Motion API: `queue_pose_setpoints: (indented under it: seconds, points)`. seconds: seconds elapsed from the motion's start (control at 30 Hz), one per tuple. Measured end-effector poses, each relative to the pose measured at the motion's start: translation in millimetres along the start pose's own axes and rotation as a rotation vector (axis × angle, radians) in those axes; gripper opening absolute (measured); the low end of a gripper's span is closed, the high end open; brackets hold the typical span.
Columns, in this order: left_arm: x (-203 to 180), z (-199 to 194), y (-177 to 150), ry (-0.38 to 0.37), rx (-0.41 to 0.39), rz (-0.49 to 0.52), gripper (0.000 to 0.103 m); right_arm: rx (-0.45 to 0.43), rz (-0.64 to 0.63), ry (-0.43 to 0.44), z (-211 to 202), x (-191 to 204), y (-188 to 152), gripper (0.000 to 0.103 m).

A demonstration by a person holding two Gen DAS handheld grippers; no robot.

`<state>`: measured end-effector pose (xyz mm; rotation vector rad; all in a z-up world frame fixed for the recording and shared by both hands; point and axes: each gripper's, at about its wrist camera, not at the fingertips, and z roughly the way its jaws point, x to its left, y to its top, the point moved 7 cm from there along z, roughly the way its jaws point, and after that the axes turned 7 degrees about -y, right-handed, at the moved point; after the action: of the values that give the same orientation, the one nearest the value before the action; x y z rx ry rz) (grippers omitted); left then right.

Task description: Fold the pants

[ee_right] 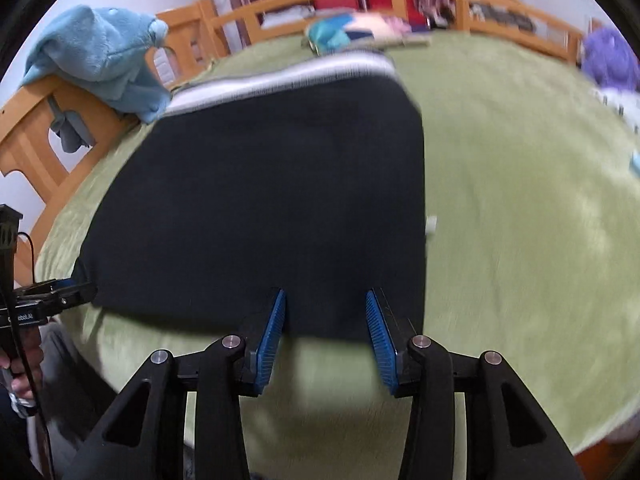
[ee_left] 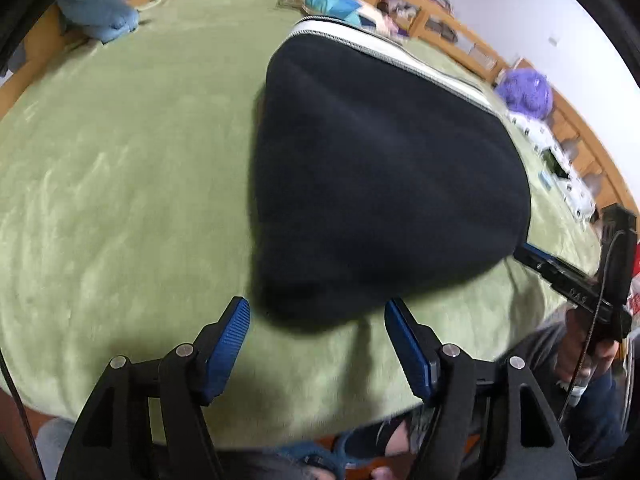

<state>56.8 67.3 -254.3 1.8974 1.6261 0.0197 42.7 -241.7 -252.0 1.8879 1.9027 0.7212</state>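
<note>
Black pants (ee_left: 380, 184) with a white-grey waistband (ee_left: 400, 56) lie folded flat on the green blanket (ee_left: 120, 200). They also show in the right wrist view (ee_right: 260, 208), waistband (ee_right: 280, 80) at the far side. My left gripper (ee_left: 318, 314) is open, its blue pads either side of the pants' near corner, just short of it. My right gripper (ee_right: 326, 312) is open, its fingertips over the pants' near edge. The right gripper also appears in the left wrist view (ee_left: 532, 254) at the pants' right corner, and the left gripper appears in the right wrist view (ee_right: 76, 290) at their left corner.
A blue plush toy (ee_right: 104, 56) hangs on the wooden bed rail (ee_right: 48, 128) at the left. A purple plush (ee_left: 524, 90) and a small pillow (ee_right: 352, 28) lie at the far side. A small white tag (ee_right: 431, 225) sits right of the pants.
</note>
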Motion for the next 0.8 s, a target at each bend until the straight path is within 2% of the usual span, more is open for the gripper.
queue_pose_setpoints:
  seconds: [0.1, 0.2, 0.3, 0.37, 0.4, 0.47, 0.53, 0.6, 0.7, 0.8]
  points:
    - [1, -18, 10, 0.036, -0.078, 0.04, 0.066, -0.01, -0.022, 0.023, -12, 3, 4, 0.041]
    - [0, -29, 28, 0.012, -0.114, 0.047, 0.067, -0.087, -0.041, 0.052, -34, 7, 26, 0.041]
    - [1, -23, 38, 0.009, -0.115, 0.047, 0.067, -0.175, -0.034, 0.077, -47, 7, 59, 0.041]
    - [0, -29, 36, -0.017, -0.13, 0.042, 0.067, -0.188, -0.025, 0.088, -46, 7, 74, 0.041]
    - [0, -35, 41, -0.047, -0.151, 0.04, 0.067, -0.21, -0.009, 0.096, -48, 5, 83, 0.041]
    - [-5, -43, 48, -0.058, -0.206, 0.034, 0.067, -0.242, 0.002, 0.092, -47, 3, 102, 0.041]
    - [-5, -48, 67, -0.07, -0.248, 0.03, 0.067, -0.262, -0.009, 0.06, -43, 1, 116, 0.043]
    - [-5, -40, 86, -0.053, -0.254, 0.015, 0.068, -0.279, -0.025, 0.023, -33, 0, 134, 0.043]
    - [-11, -5, 119, -0.015, -0.226, 0.027, 0.068, -0.29, -0.02, -0.005, -9, 1, 158, 0.047]
    - [-21, 28, 142, 0.007, -0.21, 0.044, 0.068, -0.258, -0.031, -0.041, 25, 4, 171, 0.047]
